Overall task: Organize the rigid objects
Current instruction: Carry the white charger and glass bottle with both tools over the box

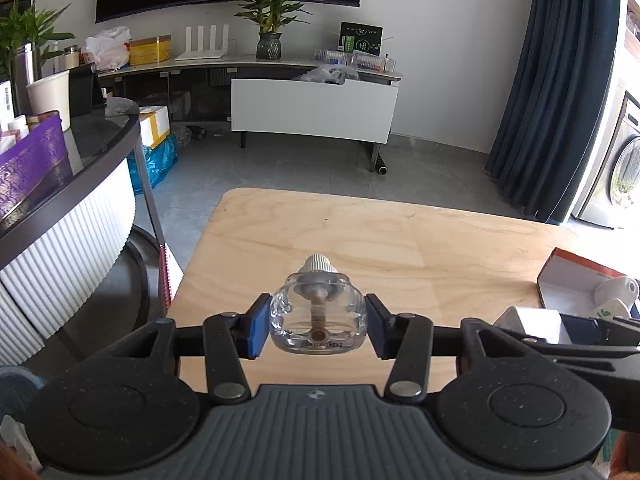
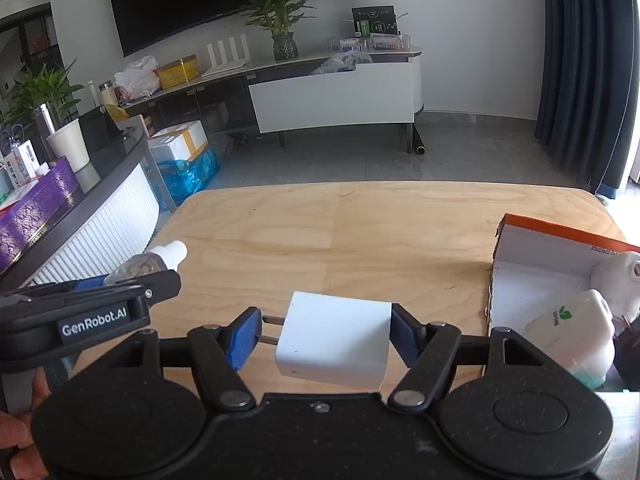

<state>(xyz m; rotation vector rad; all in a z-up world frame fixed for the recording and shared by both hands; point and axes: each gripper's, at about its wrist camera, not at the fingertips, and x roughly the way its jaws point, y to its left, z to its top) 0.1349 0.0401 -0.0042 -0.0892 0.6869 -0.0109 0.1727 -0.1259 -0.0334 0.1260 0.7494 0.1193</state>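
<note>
My left gripper (image 1: 316, 330) is shut on a small clear glass bottle (image 1: 318, 320) with a white ribbed cap and a wick inside, held above the wooden table (image 1: 360, 240). My right gripper (image 2: 324, 336) is shut on a white plug adapter (image 2: 334, 338); its two metal prongs point left against the left blue pad, and the right pad presses its flat end. The left gripper and its bottle (image 2: 148, 266) show at the left of the right wrist view. An open orange-edged cardboard box (image 2: 516, 280) stands on the table's right side, also visible in the left wrist view (image 1: 560, 276).
Inside the box lie a white round device (image 2: 618, 276) and a white bottle with a green leaf logo (image 2: 572, 340). A dark counter with white ribbed front (image 1: 68, 216) stands left of the table, holding a purple box (image 1: 28, 168) and a paper cup (image 1: 50, 96).
</note>
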